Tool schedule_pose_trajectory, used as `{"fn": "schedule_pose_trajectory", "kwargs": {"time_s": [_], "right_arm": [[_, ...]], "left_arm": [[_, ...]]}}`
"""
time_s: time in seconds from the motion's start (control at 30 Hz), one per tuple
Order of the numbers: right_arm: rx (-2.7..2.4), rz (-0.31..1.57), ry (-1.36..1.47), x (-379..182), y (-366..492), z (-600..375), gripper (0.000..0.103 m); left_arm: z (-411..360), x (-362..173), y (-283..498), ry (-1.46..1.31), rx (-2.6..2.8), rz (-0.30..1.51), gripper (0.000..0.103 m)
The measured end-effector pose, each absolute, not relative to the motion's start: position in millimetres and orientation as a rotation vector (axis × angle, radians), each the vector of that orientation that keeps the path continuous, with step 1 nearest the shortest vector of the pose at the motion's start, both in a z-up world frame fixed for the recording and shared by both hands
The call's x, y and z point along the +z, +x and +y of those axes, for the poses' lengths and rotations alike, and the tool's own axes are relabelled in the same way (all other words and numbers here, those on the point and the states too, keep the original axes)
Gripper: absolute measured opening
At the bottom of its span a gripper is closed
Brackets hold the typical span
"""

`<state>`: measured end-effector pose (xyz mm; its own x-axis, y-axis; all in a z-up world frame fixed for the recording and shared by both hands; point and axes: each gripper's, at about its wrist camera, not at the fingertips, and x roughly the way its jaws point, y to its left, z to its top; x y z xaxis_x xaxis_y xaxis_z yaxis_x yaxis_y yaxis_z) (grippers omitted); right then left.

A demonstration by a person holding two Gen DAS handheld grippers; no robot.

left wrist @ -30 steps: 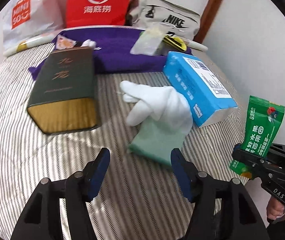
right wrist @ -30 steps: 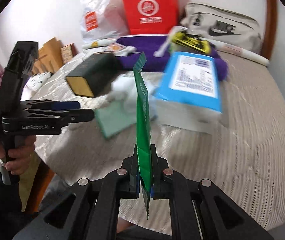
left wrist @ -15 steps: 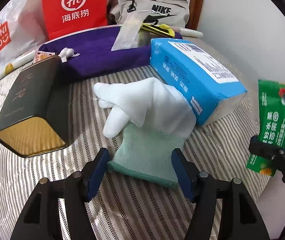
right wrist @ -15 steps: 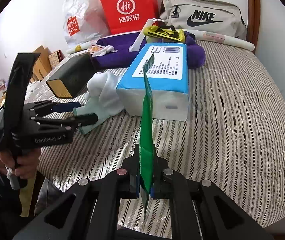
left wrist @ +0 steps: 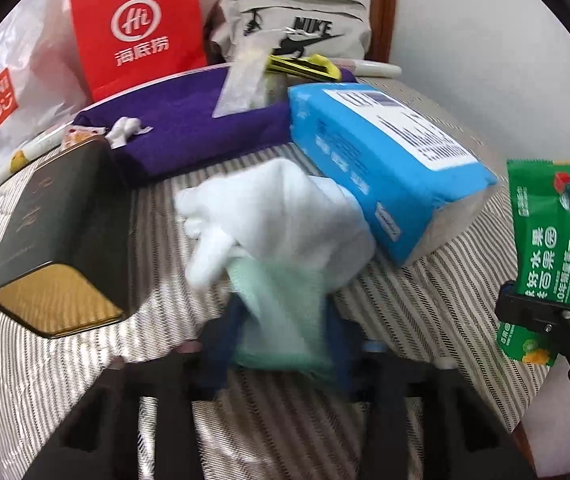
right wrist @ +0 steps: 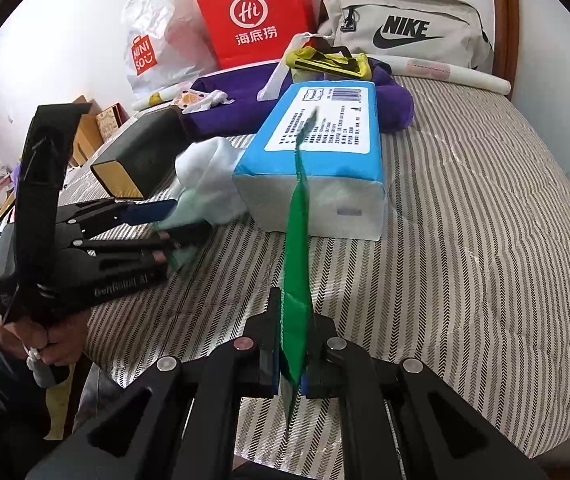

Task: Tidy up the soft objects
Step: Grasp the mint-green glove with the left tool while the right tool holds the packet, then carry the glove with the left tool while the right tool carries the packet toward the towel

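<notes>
L gripper (left wrist: pixel 283 332): low at 6 o'clock of L wrist view, blurred; fingers (left wrist: pixel 227 336) either side of glove cuff, closed in against it – looks clamped on cuff, blur limits certainty.
Glove (left wrist: pixel 281 232): white w/ pale green cuff, lies on striped bed (left wrist: pixel 425 344) at centre; cuff end sits between L fingers, white part bunched toward 12 o'clock; touches blue tissue pack at its 2 o'clock.
L gripper, R wrist view (right wrist: pixel 173 236): at 9 o'clock, fingertips on green cuff of glove (right wrist: pixel 209 176).
R gripper (right wrist: pixel 289 368): at 6 o'clock of own view, fingers pressed together on green snack packet (right wrist: pixel 297 248), which stands edge-on, upright, above bed (right wrist: pixel 465 240); in L wrist view it's at 3 o'clock (left wrist: pixel 545 240), off bed edge.
Blue tissue pack (left wrist: pixel 381 168): on bed, 1–2 o'clock of glove.
Dark tin (left wrist: pixel 61 232): gold end face, on bed at 9 o'clock of glove, apart from it.
Purple cloth (left wrist: pixel 189 124): folded, 12 o'clock beyond glove.
Red bag (left wrist: pixel 137 28), Miniso bag (left wrist: pixel 13 96), Nike bag (left wrist: pixel 297 28): along far edge, 11–12 o'clock.
</notes>
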<state>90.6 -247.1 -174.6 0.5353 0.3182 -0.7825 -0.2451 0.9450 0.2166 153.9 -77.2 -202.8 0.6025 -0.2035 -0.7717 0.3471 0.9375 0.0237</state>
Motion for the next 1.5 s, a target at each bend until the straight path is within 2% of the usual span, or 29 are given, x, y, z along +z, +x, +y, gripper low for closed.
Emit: {"fn": "schedule_pose_trajectory", "kwargs": {"time_s": [0.03, 0.13, 0.43, 0.93, 1.5], "right_arm": [[0.336, 0.947, 0.080, -174.0, 89.9, -246.1, 0.007], [0.334, 0.946, 0.069, -172.5, 88.1, -243.2, 0.007], [0.324, 0.946, 0.057, -171.7, 84.4, -236.4, 0.007], [0.326, 0.879, 0.026, -138.9, 68.6, -224.7, 0.006], [0.362, 0.819, 0.013, -95.5, 81.5, -217.1, 0.007]], "left_arm": [[-72.6, -202.1, 154.2, 0.165, -0.327, 0.875, 0.014], [-56.6, -200.1, 151.4, 0.093, -0.357, 0.914, 0.013], [-24.2, -188.9, 120.2, 0.014, -0.355, 0.902, 0.013], [14.8, -136.7, 86.1, -0.062, -0.320, 0.800, 0.013], [31.3, -75.5, 87.2, -0.110, -0.304, 0.698, 0.012]]}}
